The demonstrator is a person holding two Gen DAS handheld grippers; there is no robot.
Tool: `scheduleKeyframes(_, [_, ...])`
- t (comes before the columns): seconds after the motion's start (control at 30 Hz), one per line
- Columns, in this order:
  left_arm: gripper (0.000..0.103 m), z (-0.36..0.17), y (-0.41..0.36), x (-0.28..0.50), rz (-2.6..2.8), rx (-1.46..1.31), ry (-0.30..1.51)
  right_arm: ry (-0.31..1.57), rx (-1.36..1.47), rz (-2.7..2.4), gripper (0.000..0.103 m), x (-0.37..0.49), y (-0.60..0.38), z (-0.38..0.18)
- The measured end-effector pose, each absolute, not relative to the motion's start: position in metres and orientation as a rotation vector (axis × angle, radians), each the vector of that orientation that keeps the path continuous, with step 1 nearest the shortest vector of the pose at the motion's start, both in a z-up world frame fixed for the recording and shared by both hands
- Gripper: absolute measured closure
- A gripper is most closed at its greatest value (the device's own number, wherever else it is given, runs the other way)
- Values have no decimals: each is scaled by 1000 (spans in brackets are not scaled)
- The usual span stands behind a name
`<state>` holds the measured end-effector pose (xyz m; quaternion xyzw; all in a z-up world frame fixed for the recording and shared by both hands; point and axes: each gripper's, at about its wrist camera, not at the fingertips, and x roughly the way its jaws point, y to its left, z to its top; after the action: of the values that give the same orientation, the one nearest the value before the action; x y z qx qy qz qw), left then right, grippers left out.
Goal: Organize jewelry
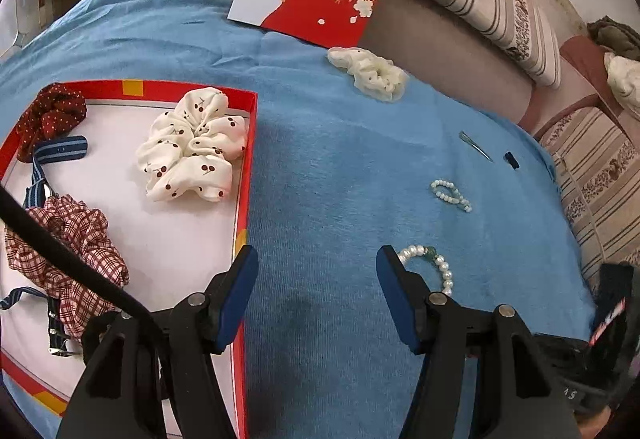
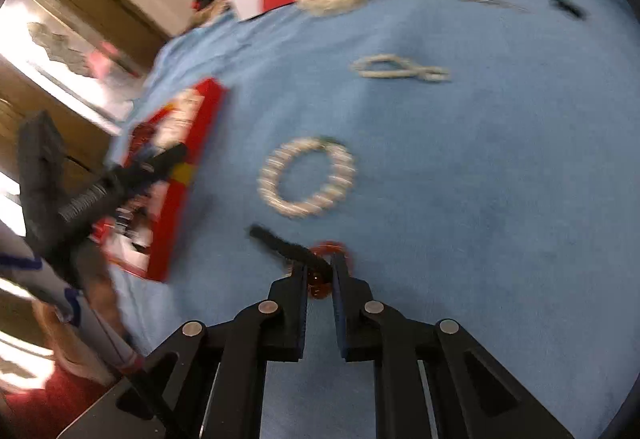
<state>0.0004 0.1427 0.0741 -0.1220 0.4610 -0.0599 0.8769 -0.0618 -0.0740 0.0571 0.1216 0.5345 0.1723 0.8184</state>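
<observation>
Between the right gripper's (image 2: 319, 271) fingers sits a red bead bracelet (image 2: 320, 285).

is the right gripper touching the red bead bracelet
Touching: the right wrist view shows the right gripper with its jaws closed on the red bead bracelet.

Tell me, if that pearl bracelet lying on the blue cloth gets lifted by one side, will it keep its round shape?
Probably not. The pearl bracelet looks like separate beads strung in a loop, so it would likely sag into a drooping oval. Its beads look smooth and round, so a pinch might slip between them. The fuzzy blue cloth should keep it from rolling when nudged.
</observation>
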Motion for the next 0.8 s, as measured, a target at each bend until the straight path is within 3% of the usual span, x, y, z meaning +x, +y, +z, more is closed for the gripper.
scheduleKeyframes(0.03, [42, 74, 141, 0, -133, -251, 964, 1129, 212, 287, 85, -68, -83, 58])
scheduleKeyframes(0.2, [42, 66, 126, 2, -178, -231, 996, 1088, 163, 65, 82, -82, -118, 65])
scheduleKeyframes(0.27, [42, 62, 121, 4, -197, -227, 1013, 1063, 201, 46, 63, -89, -130, 72])
scheduleKeyframes(0.3, [42, 59, 117, 6, -207, -226, 1022, 1044, 210, 36, 61, -93, -133, 76])
scheduleKeyframes(0.8, [40, 32, 61, 27, -269, -32, 1036, 1072, 88, 128, 61, -47, -82, 52])
